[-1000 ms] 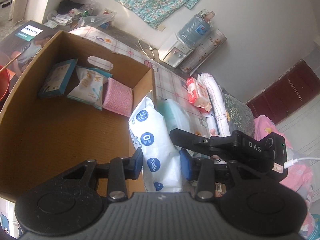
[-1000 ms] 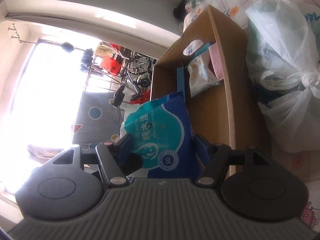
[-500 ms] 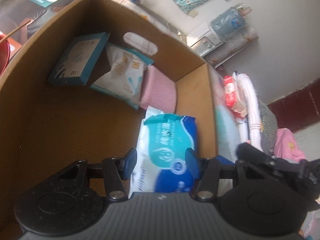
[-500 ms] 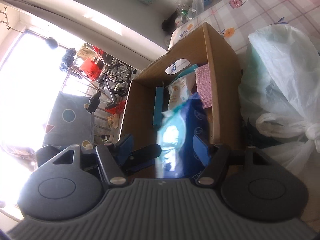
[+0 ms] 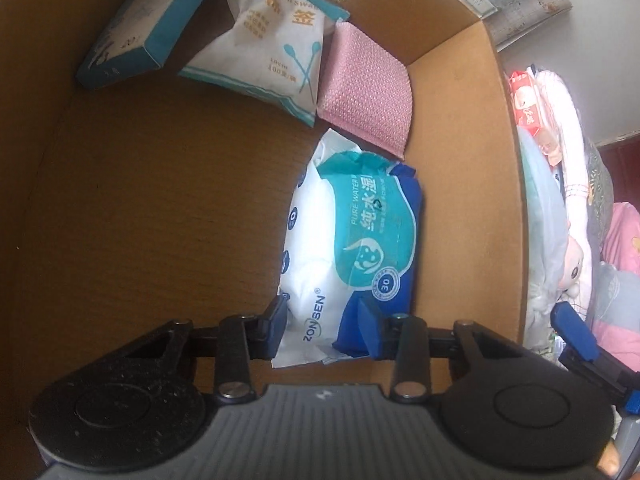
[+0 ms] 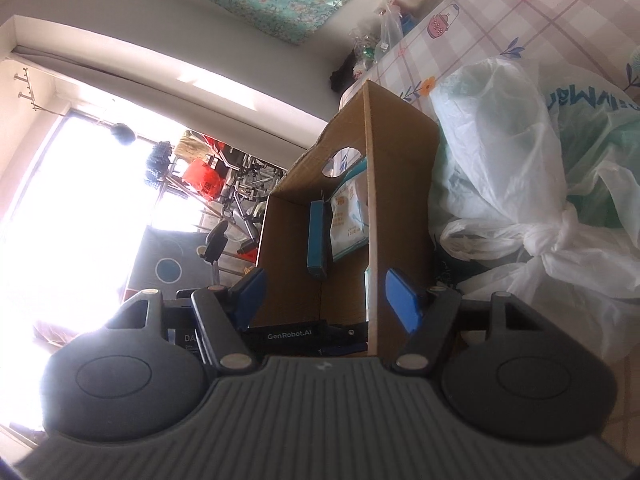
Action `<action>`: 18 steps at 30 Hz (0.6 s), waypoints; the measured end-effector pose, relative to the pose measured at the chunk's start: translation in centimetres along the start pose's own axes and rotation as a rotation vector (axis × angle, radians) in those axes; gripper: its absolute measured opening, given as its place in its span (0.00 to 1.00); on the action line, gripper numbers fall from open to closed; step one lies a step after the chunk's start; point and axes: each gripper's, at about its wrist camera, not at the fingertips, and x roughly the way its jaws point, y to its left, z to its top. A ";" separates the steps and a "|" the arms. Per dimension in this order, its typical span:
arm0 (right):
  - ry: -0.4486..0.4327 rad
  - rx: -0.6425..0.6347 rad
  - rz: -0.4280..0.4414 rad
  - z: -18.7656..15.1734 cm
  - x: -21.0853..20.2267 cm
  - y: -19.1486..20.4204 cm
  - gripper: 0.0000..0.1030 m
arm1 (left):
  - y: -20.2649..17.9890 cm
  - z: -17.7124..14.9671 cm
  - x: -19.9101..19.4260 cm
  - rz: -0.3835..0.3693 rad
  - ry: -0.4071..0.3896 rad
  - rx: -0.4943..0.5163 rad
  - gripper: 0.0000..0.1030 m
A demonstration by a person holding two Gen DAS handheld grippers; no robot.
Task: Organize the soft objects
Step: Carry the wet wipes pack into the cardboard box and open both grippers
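In the left wrist view my left gripper is inside the cardboard box, shut on a white, teal and blue wet-wipes pack that lies along the box's right wall. Beyond it in the box are a pink cloth, a white cotton-swab bag and a teal carton. My right gripper is open and empty, outside the box's near end, astride its side wall. The swab bag and teal carton show inside.
A knotted white plastic bag lies right of the box on the checked tablecloth. A red tissue pack, folded towels and pink fabric lie beyond the box's right wall. My right gripper's finger shows at lower right.
The right gripper let go of the wipes pack and drew back out of the box. The left gripper carried the pack down into the box, against the right wall.
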 end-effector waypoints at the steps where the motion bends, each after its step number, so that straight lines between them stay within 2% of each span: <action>1: -0.006 0.012 0.003 -0.1 -0.2 -0.6 0.65 | -0.3 0.0 0.1 0.007 -0.006 0.004 0.39; 5: -0.019 0.060 0.013 -0.5 -1.0 -2.4 0.65 | -1.3 0.3 0.1 0.047 -0.044 0.023 0.39; 13: -0.036 0.108 -0.001 -1.5 -1.7 -5.0 0.65 | -1.2 1.2 0.3 0.053 -0.076 -0.009 0.41; 15: -0.040 0.101 -0.005 -2.1 -1.8 -5.2 0.65 | -1.5 1.6 0.5 0.055 -0.071 -0.026 0.43; 17: -0.049 0.088 -0.005 -2.7 -2.2 -5.3 0.65 | -1.3 1.4 0.0 0.044 -0.075 -0.055 0.55; 18: -0.055 0.080 -0.003 -2.9 -2.4 -5.3 0.65 | -1.2 1.2 -0.3 0.035 -0.083 -0.067 0.58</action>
